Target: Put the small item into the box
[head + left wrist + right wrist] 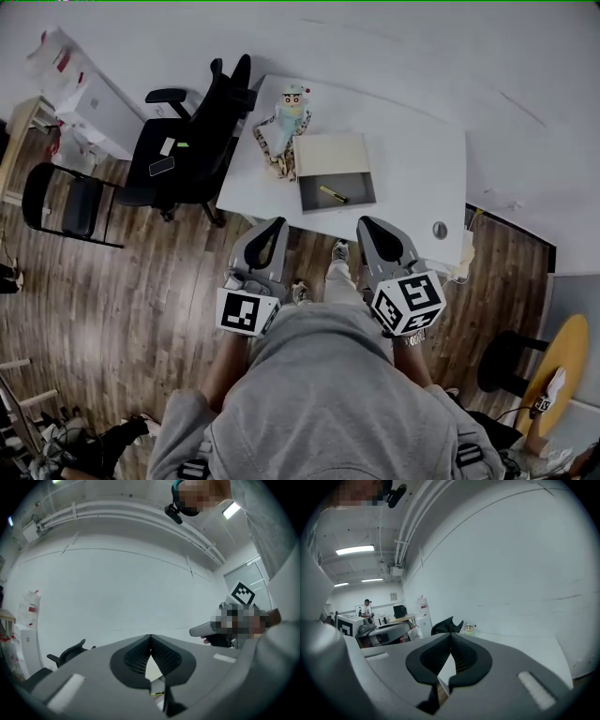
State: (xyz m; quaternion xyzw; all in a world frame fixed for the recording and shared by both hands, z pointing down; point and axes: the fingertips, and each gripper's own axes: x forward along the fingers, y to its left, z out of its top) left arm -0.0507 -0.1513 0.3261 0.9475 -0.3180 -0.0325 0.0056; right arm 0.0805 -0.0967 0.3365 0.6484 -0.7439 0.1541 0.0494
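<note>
An open box (359,195) with a grey inside lies on the white table (412,159), its beige lid (333,153) folded back behind it. A small yellow item (331,194) lies in the box; it also shows as a yellow sliver (157,693) in the left gripper view. Both grippers are held close to the person's body, short of the table's front edge. My left gripper (278,222) (150,636) is shut with nothing in it. My right gripper (364,222) (451,634) is also shut and holds nothing.
A doll (286,122) (469,629) lies at the table's back left, beside the box. A black office chair (192,141) stands left of the table, with a folding chair (66,202) further left. A small round grey disc (440,230) sits near the table's right front corner.
</note>
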